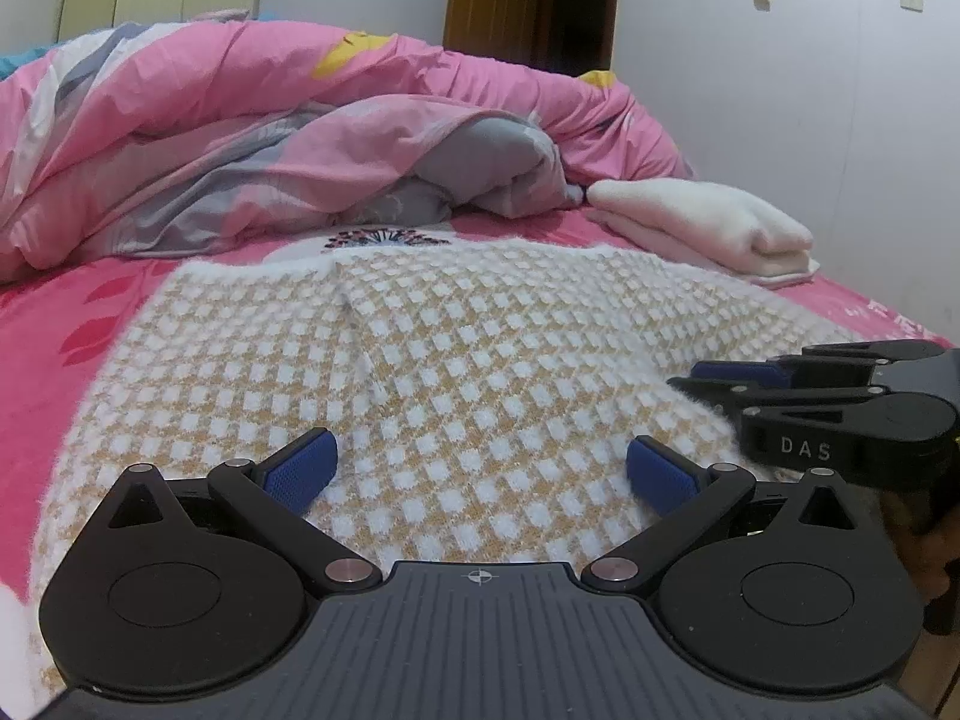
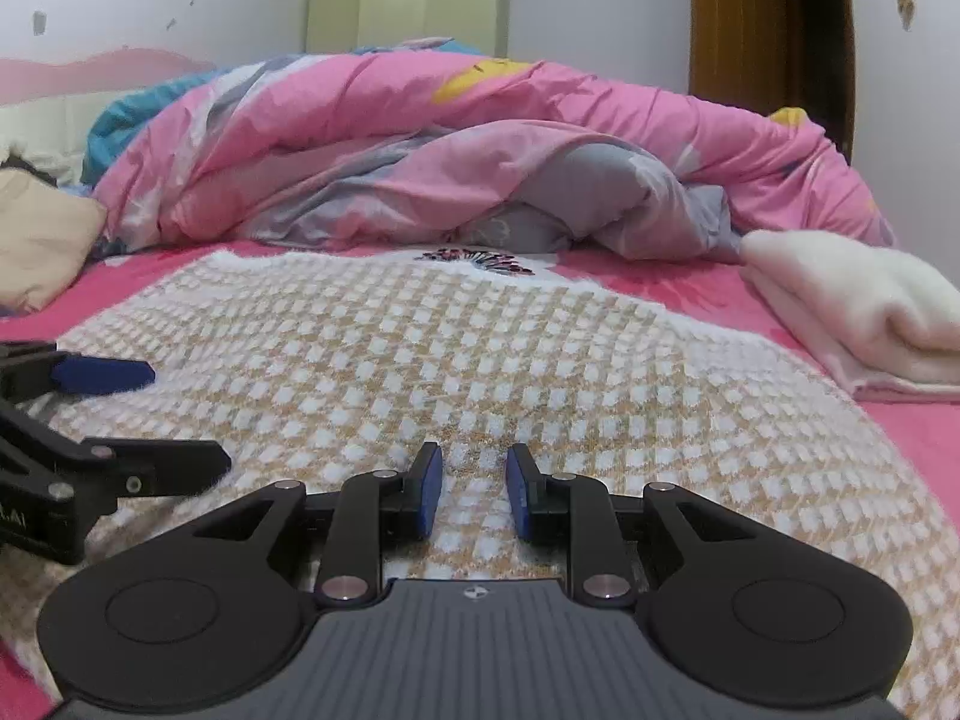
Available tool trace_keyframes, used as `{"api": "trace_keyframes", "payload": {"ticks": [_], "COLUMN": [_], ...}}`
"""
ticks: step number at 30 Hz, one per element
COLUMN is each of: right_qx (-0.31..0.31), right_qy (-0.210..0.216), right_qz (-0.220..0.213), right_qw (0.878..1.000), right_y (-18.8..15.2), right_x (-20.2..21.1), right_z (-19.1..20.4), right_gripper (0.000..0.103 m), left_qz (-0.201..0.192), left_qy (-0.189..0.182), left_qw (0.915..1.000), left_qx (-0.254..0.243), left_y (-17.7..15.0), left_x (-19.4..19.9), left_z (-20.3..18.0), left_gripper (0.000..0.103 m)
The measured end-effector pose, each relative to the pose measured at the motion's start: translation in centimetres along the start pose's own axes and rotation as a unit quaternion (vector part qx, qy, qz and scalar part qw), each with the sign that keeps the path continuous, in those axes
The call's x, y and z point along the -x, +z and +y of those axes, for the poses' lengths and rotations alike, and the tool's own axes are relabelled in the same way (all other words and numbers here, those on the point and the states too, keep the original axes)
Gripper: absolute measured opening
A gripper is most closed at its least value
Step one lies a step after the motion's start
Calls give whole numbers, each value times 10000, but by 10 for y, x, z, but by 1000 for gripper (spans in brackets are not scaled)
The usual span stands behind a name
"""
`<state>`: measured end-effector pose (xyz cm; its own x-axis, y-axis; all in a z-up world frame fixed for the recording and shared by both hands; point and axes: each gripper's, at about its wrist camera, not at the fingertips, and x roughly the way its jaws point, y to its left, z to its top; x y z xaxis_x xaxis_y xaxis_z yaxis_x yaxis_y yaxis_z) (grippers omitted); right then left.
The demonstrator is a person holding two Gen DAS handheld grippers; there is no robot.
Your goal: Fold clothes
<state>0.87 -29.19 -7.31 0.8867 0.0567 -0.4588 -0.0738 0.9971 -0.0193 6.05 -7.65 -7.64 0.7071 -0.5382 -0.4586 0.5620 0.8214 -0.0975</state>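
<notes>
Left wrist view: the left claw [image 1: 481, 471] sits nearest the lens, jaws spread wide, released, with nothing between the blue pads [image 1: 300, 471]. Beneath it lies the checked garment [image 1: 420, 348], a tan-and-white knit spread flat on the bed [image 1: 72, 330], with a raised crease running through its middle. At the right edge the right claw [image 1: 708, 375] enters sideways over the garment's near corner, lettering "DAS" on its body; from this angle its jaws look close together.

Right wrist view: the right claw [image 2: 474, 489] shows a narrow gap between its pads [image 2: 429, 492] — the checked garment [image 2: 480, 360] is visible through the gap, below the pads and not pinched by them, so the claw is released. The left claw [image 2: 180, 414] appears at the left edge, one blue pad and one black finger spread apart above the garment's edge.

Farther back in both views, a folded white towel [image 1: 708, 222] rests on the bed just beyond the garment's right corner, and a rumpled pink quilt [image 1: 240, 120] is heaped behind. A small embroidered motif [image 1: 384, 238] sits at the garment's far edge.

Only the right wrist view shows a cream cushion [image 2: 42, 246] at far left and a pink headboard [image 2: 90, 69]; it also frames the pale wardrobe [image 2: 408, 3] more fully. A wooden door [image 1: 528, 0] stands behind the quilt in both.
</notes>
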Motion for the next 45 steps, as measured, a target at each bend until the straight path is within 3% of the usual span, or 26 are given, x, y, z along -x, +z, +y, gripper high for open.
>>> {"api": "trace_keyframes", "payload": {"ticks": [16,25,28,33,37,41,45], "right_qx": [-127,-139,-161,-152,-138,-100,-71], "right_qy": [17,23,39,33,23,-19,-63], "right_qz": [-150,-181,-194,-205,-209,-204,-106], "right_qw": [9998,9997,9997,9997,9997,9997,9999], "right_y": [-1,-2,-2,-2,-2,-2,2], "right_x": [-2,-2,-2,-2,-3,-3,-3], "right_z": [-3,-4,-6,-6,-5,-3,-2], "right_gripper": [25,25,25,25,25,25,25], "left_qz": [-140,-136,-116,-397,-128,544,428], "left_qy": [-26,135,123,20,-60,214,180], "left_qw": [9999,9998,9996,9978,9996,9978,9984], "left_qx": [93,49,239,535,247,306,325], "left_y": [-2,-1,8,39,61,42,33], "left_x": [2,7,16,31,17,-27,-35], "left_z": [1,-5,-2,5,7,23,30], "left_gripper": [103,103,103,103,103,103,103]}}
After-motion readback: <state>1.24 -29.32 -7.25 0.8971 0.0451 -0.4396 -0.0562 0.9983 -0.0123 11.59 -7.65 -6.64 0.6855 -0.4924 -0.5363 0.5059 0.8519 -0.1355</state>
